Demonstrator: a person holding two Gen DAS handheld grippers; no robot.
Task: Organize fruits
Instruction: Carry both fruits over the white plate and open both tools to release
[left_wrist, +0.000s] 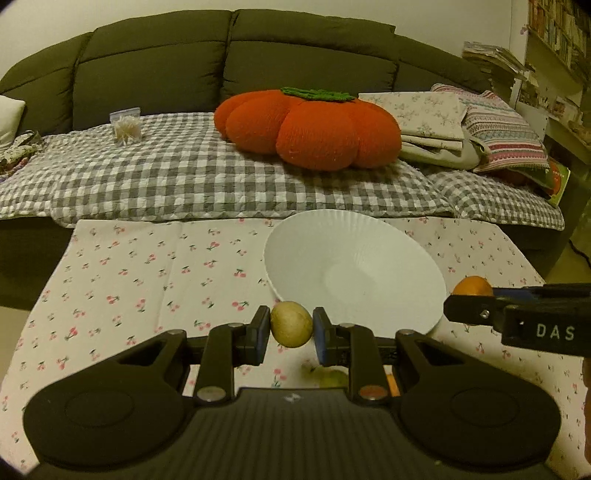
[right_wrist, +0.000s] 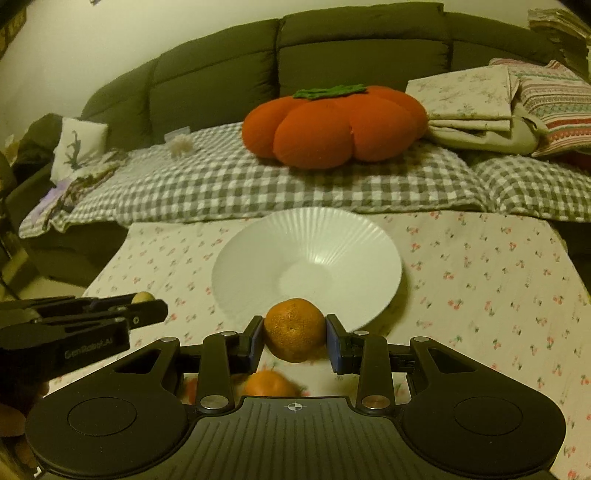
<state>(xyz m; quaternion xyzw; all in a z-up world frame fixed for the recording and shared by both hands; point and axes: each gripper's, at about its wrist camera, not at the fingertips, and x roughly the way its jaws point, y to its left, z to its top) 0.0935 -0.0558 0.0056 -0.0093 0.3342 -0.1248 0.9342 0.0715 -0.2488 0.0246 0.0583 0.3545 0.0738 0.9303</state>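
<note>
My left gripper (left_wrist: 291, 329) is shut on a small yellow-green fruit (left_wrist: 291, 324), held above the tablecloth just in front of the white ribbed bowl (left_wrist: 332, 240). The right gripper (right_wrist: 294, 334) is shut on an orange (right_wrist: 294, 329), also just short of the bowl's (right_wrist: 258, 243) near rim. The bowl holds nothing. From the left wrist view the right gripper (left_wrist: 476, 308) enters at the right edge with the orange (left_wrist: 472, 285). The left gripper (right_wrist: 147, 308) shows at the left of the right wrist view. Below the grippers lie a green fruit (left_wrist: 334, 377) and another orange (right_wrist: 269, 384) on the cloth.
The low table wears a cherry-print cloth (left_wrist: 147, 277). Behind it stands a dark sofa with a checked blanket (left_wrist: 184, 173), a big orange pumpkin cushion (left_wrist: 310, 129) and folded linens (left_wrist: 436, 125). Shelves (left_wrist: 561, 37) rise at the far right.
</note>
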